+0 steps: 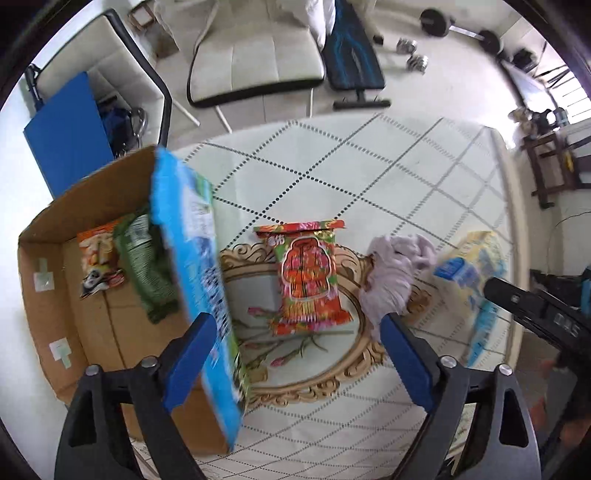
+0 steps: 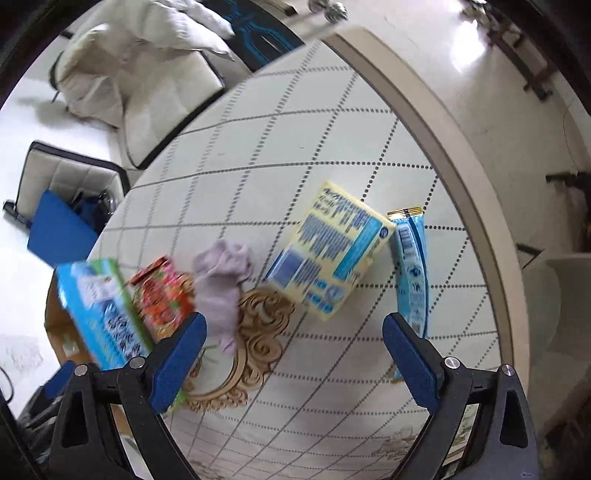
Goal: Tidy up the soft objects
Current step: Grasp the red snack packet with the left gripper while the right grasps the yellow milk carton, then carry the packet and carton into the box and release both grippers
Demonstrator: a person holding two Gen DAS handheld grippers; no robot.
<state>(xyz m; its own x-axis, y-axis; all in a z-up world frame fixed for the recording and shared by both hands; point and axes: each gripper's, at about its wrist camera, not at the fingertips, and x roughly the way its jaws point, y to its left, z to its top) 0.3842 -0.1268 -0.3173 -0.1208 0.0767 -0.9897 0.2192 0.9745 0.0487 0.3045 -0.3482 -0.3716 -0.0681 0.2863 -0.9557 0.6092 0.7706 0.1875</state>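
Note:
My left gripper (image 1: 297, 354) is open. A blue-green packet (image 1: 199, 273) stands tilted against its left finger (image 1: 192, 358), over the edge of a cardboard box (image 1: 48, 317); it looks blurred and loose. In the box lie an orange snack bag (image 1: 98, 258) and a green bag (image 1: 147, 269). On the table lie a red floral packet (image 1: 308, 280), a lilac cloth (image 1: 391, 277) and a yellow-blue pack (image 1: 476, 273). My right gripper (image 2: 295, 354) is open and empty above the table, with the lilac cloth (image 2: 221, 280), yellow-blue pack (image 2: 328, 251) and a blue sachet (image 2: 412, 273) ahead.
The round table (image 1: 369, 155) has a diamond-pattern cloth and an ornate gold frame print (image 2: 262, 325). White chairs (image 1: 255, 62) and a blue board (image 1: 66, 136) stand beyond the far edge. Weights (image 1: 436, 22) lie on the floor.

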